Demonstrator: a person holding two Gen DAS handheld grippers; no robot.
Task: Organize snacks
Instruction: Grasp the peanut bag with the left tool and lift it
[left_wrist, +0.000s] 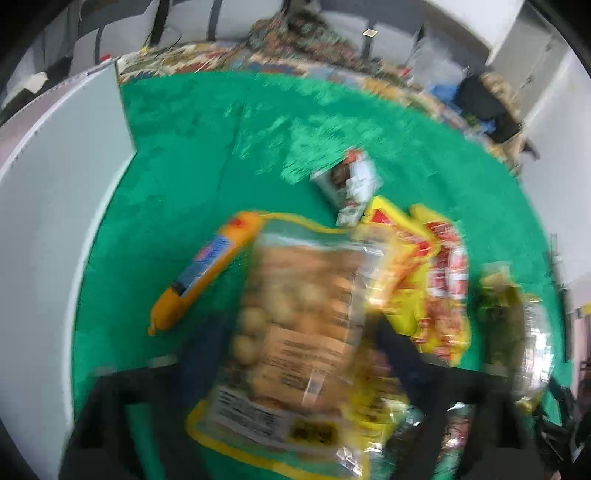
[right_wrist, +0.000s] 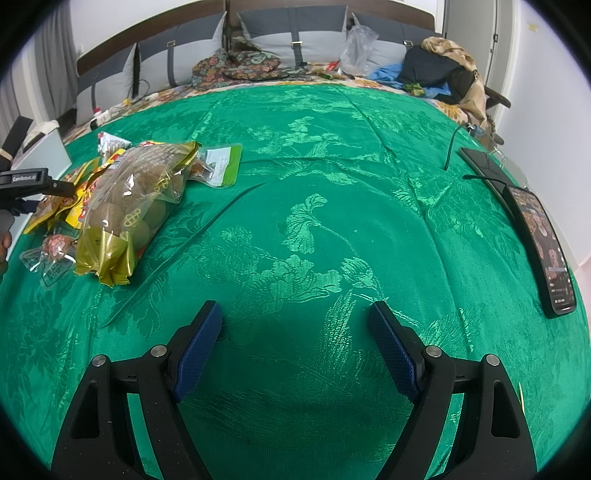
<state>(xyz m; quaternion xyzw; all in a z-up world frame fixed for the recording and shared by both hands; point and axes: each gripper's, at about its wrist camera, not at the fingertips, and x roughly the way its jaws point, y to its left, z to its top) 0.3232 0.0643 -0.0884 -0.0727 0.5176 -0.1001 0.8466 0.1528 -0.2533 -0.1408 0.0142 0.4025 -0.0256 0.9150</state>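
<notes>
Lying between left tool (left_wrist: 295, 354) tips: snack bag (left_wrist: 295, 314).

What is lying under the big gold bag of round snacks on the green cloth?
Under the gold bag, yellow and red packets stick out at its left, and a clear pouch lies at its near end. Its far end leans on a green-and-white packet. Whatever lies beneath its middle is covered.
</notes>
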